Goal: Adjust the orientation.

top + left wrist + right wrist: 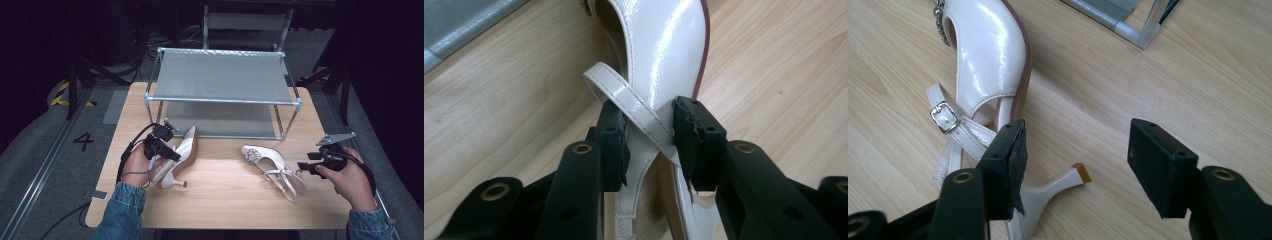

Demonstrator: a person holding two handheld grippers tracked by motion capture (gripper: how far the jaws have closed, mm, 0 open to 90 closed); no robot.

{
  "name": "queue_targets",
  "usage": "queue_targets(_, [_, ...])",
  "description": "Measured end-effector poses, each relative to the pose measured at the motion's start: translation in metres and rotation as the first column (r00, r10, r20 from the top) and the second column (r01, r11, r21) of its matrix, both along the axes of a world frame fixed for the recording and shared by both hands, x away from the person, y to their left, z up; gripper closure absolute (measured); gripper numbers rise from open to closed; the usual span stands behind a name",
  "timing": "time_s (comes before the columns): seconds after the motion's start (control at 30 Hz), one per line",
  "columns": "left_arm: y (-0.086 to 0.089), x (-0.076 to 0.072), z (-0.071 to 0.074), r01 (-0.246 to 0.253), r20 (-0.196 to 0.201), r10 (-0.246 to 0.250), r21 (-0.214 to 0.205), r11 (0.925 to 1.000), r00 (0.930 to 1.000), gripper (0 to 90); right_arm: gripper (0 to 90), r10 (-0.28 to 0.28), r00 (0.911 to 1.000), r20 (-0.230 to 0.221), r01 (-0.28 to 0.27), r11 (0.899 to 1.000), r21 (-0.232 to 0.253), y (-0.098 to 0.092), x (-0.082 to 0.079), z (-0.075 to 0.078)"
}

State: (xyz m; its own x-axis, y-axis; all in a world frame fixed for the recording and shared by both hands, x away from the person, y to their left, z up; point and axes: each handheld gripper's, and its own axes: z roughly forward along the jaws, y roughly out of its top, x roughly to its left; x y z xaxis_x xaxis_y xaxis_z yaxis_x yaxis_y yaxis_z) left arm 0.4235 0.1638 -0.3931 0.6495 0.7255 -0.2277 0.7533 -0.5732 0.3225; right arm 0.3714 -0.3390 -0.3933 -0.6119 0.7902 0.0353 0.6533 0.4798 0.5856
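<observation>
Denim sleeves enter from the near edge of the pale wood-grain worktop [225, 195], each hand carrying a hand-held gripper. Left hand-held gripper [167, 151] has its pads pressed on the heel strap and back edge of a glossy cream slingback shoe [669, 45], which lies on its side just in front of the left end of the shoe rack [225, 77], its slim heel pointing toward the person. Right hand-held gripper [1075, 160] stands open, jaws wide apart with bare wood between them, just beside the second cream shoe [272, 165], whose jewelled toe points toward the rack's right front leg and whose buckled straps trail toward the gripper. Behind the rack, which has two grey fabric tiers in a metal-tube frame, the room is dark, with grey flooring, cables and a painted numeral four to the rack's left.
</observation>
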Motion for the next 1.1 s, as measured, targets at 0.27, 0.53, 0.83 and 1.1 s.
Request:
queue_targets(0.27, [-0.015, -0.008, 0.007, 0.026, 0.015, -0.026, 0.027, 0.9993, 0.9995, 76.8, 41.8, -0.005, 0.9999, 0.011, 0.004, 1.0, 0.01, -0.001, 0.0, 0.001])
queue_targets(0.53, [-0.023, -0.021, 0.026, -0.009, 0.129, -0.017, 0.197, 0.9804, 0.9915, 77.5, 41.8, -0.01, 0.9999, 0.014, 0.01, 1.0, 0.014, -0.004, -0.001, 0.002])
queue_targets(0.83, [-0.057, -0.026, 0.012, 0.148, 0.037, -0.156, 0.166, 0.9749, 0.987, 73.9, 40.7, -0.01, 0.9999, 0.009, 0.01, 1.0, 0.021, -0.001, -0.001, 0.002])
queue_targets(1.1, [-0.061, -0.03, 0.019, 0.117, 0.028, -0.12, 0.105, 0.9876, 0.9924, 49.5, 39.7, -0.014, 0.9999, 0.01, 0.014, 0.999, 0.03, -0.003, -0.001, 0.001])
